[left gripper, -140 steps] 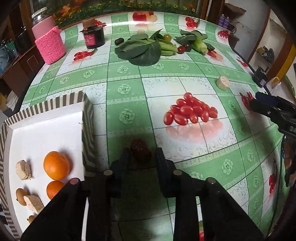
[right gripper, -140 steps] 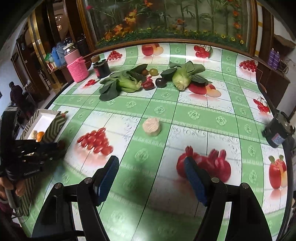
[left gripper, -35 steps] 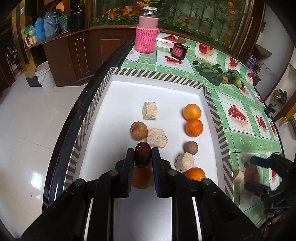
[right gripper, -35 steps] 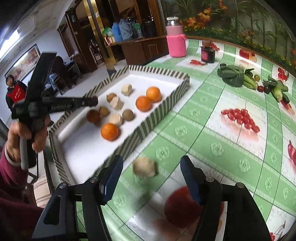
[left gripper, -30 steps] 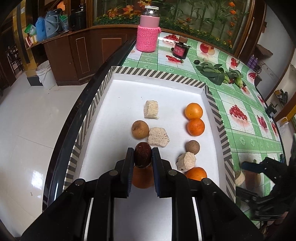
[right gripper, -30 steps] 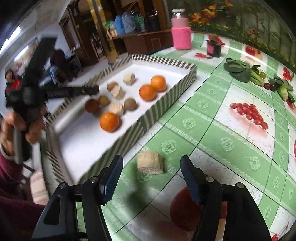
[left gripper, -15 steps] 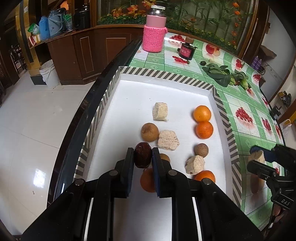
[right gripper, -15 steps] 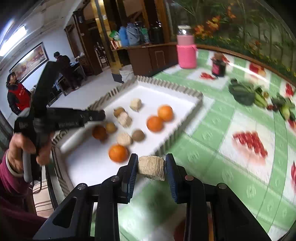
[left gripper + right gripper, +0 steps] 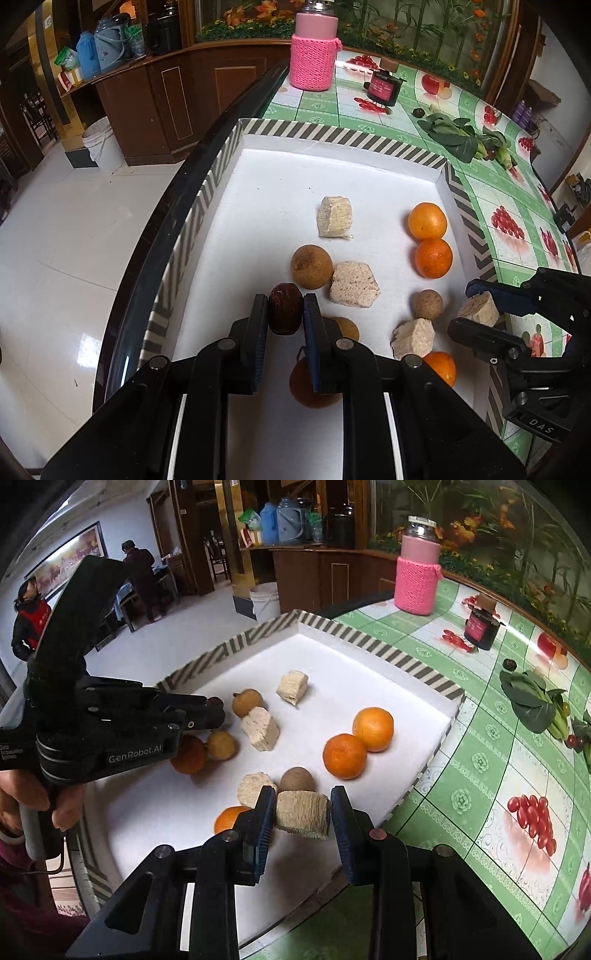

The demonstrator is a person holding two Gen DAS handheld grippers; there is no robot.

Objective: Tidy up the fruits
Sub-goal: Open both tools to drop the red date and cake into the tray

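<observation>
While clamped: date [image 9: 284,308], chunk [image 9: 303,814].

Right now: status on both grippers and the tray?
Left gripper shut on dark red fruit, above tray. Right gripper shut on beige chunk, over tray's near edge. Oranges, brown fruits, chunks crowd the floor below.

White tray [image 9: 332,177] with grey-striped rim, orange fruits [image 9: 427,220] inside (brown ones too); green-checked surface [image 9: 480,760] printed with red fruit.
</observation>
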